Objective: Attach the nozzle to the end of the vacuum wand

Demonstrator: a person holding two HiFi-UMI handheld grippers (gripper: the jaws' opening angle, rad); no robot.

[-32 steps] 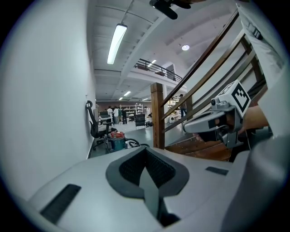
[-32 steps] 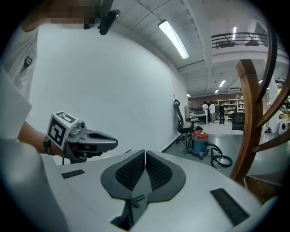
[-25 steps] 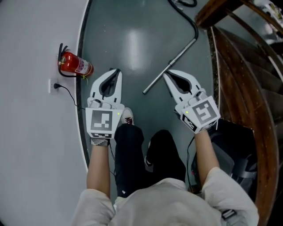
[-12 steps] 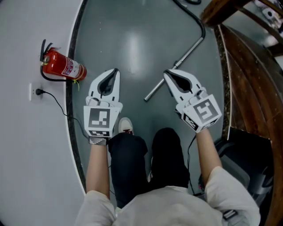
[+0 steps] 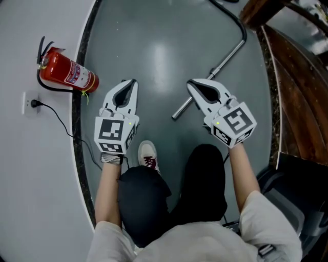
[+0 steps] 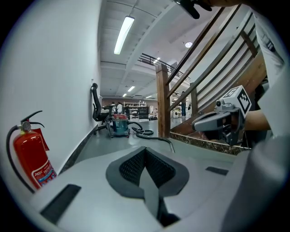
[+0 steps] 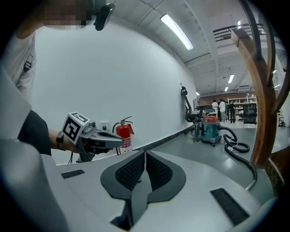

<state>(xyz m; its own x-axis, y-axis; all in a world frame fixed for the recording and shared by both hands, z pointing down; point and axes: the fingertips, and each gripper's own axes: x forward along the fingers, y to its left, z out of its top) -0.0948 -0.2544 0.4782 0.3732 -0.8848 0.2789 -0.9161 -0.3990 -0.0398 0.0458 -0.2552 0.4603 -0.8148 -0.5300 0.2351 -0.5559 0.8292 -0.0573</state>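
The metal vacuum wand (image 5: 210, 78) lies on the grey floor, and its black hose (image 5: 228, 11) runs off at the top. The wand's free end lies just left of my right gripper (image 5: 190, 84), which hangs shut and empty above it. My left gripper (image 5: 132, 82) is shut and empty too, a hand's width to the left. In the left gripper view the shut left gripper (image 6: 145, 149) points at the far vacuum cleaner (image 6: 118, 124) and the hose. From the right gripper view, the shut right gripper (image 7: 145, 154) also faces the vacuum cleaner (image 7: 210, 128). I see no nozzle.
A red fire extinguisher (image 5: 66, 74) stands by the white wall, near a socket with a plugged-in cable (image 5: 31, 103). A wooden stair railing (image 5: 300, 87) curves along the right. The person's shoe (image 5: 147, 153) and bent legs are below the grippers.
Both grippers have come down toward the floor, still shut, as the person bends lower. The wand and extinguisher look nearer in the head view.
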